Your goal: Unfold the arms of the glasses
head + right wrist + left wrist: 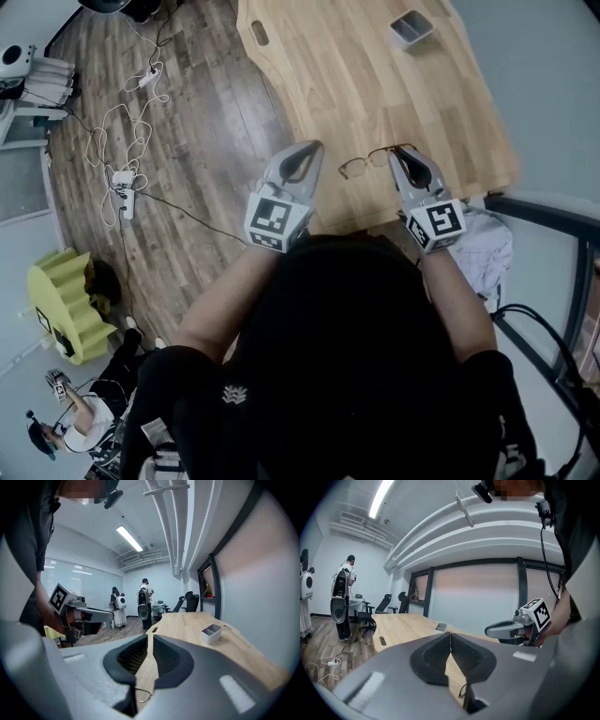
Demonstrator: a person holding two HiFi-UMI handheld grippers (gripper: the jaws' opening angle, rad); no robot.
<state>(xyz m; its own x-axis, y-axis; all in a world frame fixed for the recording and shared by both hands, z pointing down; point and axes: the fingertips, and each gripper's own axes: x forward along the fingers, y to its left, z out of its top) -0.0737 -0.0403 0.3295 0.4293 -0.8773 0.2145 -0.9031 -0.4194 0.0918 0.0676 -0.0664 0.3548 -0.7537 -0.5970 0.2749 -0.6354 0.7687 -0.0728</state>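
The thin-framed glasses (367,161) lie on the wooden table (356,75) close to its near edge, between my two grippers. In the head view my left gripper (305,152) hovers just left of the lenses, its jaws meeting at the tips with nothing in them. My right gripper (400,156) is over the right end of the glasses, jaws a narrow slit apart and empty. A bit of wire rim (142,694) shows below the right gripper (151,639) in its own view. Another bit of rim (462,692) peeks under the left gripper (450,637).
A small grey two-part tray (411,26) stands at the table's far side, and a cable slot (260,33) is cut near its left edge. Cables and a power strip (125,178) lie on the wood floor to the left. People (144,597) and office chairs stand far off.
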